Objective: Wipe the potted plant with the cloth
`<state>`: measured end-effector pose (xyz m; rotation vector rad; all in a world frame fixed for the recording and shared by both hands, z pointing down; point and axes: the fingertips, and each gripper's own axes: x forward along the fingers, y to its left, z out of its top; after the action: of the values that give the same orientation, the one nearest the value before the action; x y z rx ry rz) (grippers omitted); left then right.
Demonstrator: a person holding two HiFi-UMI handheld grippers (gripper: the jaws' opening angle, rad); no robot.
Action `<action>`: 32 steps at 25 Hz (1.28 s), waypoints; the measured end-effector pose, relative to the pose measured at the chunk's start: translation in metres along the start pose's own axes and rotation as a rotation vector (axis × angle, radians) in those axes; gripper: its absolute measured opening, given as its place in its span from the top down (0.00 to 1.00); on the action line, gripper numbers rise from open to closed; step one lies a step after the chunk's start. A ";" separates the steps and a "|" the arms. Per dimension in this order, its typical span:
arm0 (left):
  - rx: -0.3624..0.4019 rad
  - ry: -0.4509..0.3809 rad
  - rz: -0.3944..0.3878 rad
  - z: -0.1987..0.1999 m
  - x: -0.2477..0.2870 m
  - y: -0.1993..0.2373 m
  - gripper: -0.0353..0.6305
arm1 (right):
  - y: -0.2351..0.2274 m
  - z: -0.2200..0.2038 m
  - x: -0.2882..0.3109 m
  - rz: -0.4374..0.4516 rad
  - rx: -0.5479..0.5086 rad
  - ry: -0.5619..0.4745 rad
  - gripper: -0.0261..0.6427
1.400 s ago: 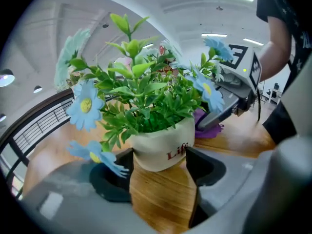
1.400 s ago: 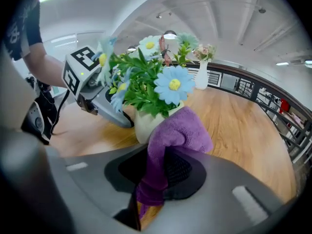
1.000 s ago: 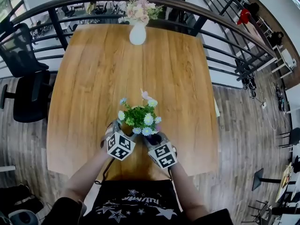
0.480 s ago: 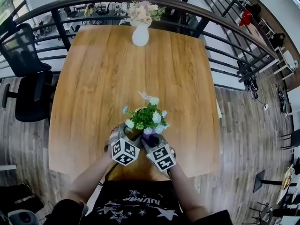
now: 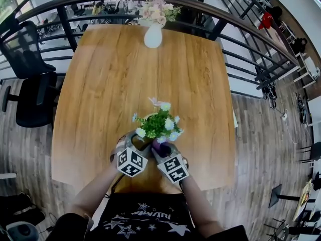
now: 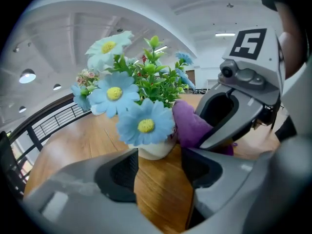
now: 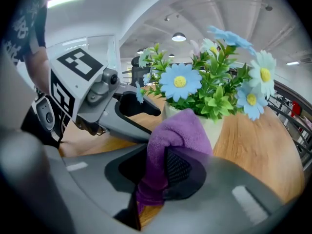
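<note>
The potted plant point(image 5: 156, 125), a small white pot point(image 6: 155, 150) with green leaves and pale blue daisies, stands on the wooden table point(image 5: 100, 84) near its front edge. My left gripper point(image 5: 132, 138) is at the pot's near left. Its jaws are closing with the pot's base just ahead between the tips point(image 6: 158, 167), and a gap still shows on the right side. My right gripper point(image 5: 163, 147) is shut on a purple cloth point(image 7: 168, 135), which rests against the pot's near right side under the flowers.
A white vase of pink flowers point(image 5: 153, 36) stands at the table's far edge. A black railing point(image 5: 241, 39) curves behind the table. Black office chairs point(image 5: 30, 99) stand to the left. The person's arms reach in from the bottom of the head view.
Both grippers stay at the pot's near side. The left jaws sit slightly closer round the pot, and the cloth now lies tucked against the pot under the flowers.
</note>
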<state>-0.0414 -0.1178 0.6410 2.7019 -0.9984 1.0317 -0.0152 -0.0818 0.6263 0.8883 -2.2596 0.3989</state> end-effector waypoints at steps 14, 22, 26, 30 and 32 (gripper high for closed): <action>0.127 -0.092 -0.355 0.010 -0.007 0.024 0.30 | -0.017 -0.009 -0.010 -0.024 0.018 0.010 0.83; 0.269 -0.069 -0.522 0.027 0.005 0.039 0.30 | -0.033 -0.013 -0.014 -0.044 0.049 0.017 0.83; 0.353 -0.034 -0.542 0.023 0.019 0.037 0.30 | -0.045 -0.016 -0.015 -0.072 0.067 0.021 0.83; 0.317 -0.091 -0.565 0.038 0.024 0.034 0.30 | -0.061 -0.017 -0.018 -0.110 0.089 0.022 0.83; 0.311 -0.101 -0.582 0.042 0.024 0.031 0.32 | -0.065 -0.016 -0.020 -0.120 0.098 0.019 0.83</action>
<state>-0.0226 -0.1674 0.6193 3.0143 -0.0207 0.9926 0.0485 -0.1112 0.6274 1.0603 -2.1722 0.4638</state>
